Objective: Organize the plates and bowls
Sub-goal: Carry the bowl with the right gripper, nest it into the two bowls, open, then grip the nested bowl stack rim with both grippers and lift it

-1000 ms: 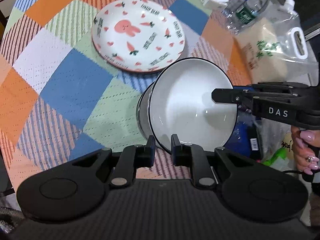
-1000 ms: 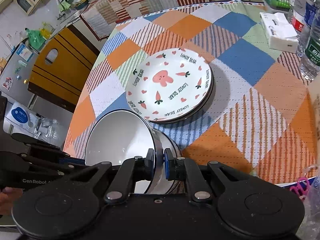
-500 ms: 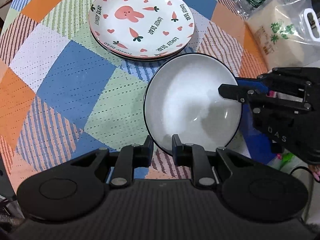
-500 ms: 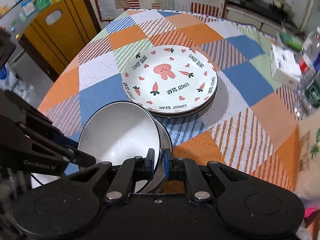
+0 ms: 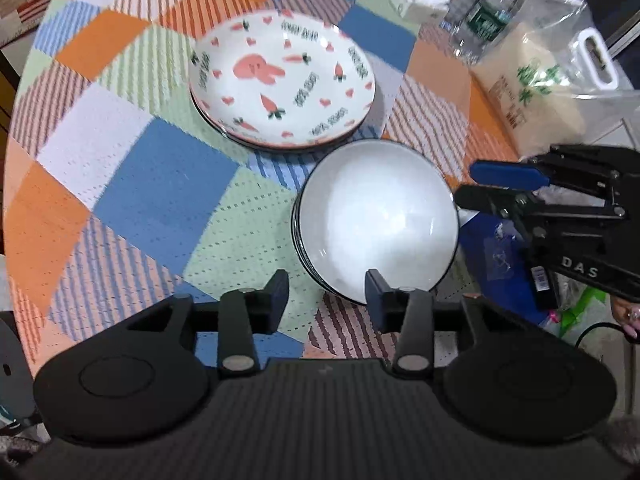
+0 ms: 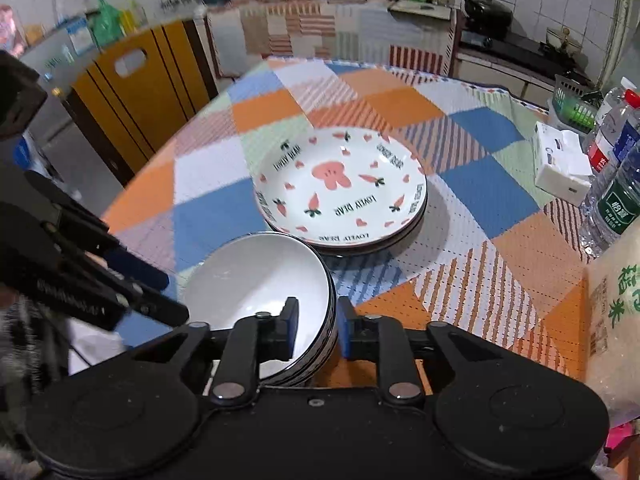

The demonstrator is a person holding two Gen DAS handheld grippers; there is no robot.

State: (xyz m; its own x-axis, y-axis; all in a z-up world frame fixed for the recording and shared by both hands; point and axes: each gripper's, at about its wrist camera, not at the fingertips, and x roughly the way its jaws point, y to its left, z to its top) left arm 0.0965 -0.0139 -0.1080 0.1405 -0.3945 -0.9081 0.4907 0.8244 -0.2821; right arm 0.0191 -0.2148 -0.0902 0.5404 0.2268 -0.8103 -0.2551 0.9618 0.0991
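A stack of white bowls sits upright near the edge of a round table covered in a patchwork cloth, just beside a stack of rabbit-print plates that lies farther in from the edge. The left gripper hangs over the near side of the bowls with its fingers spread wide, gripping nothing. The right gripper has its fingers apart on either side of the bowl rim, without pinching it. Beyond the plates the cloth lies bare; water bottles, a tissue box and a bag of rice crowd the edge on the bowls' other side.
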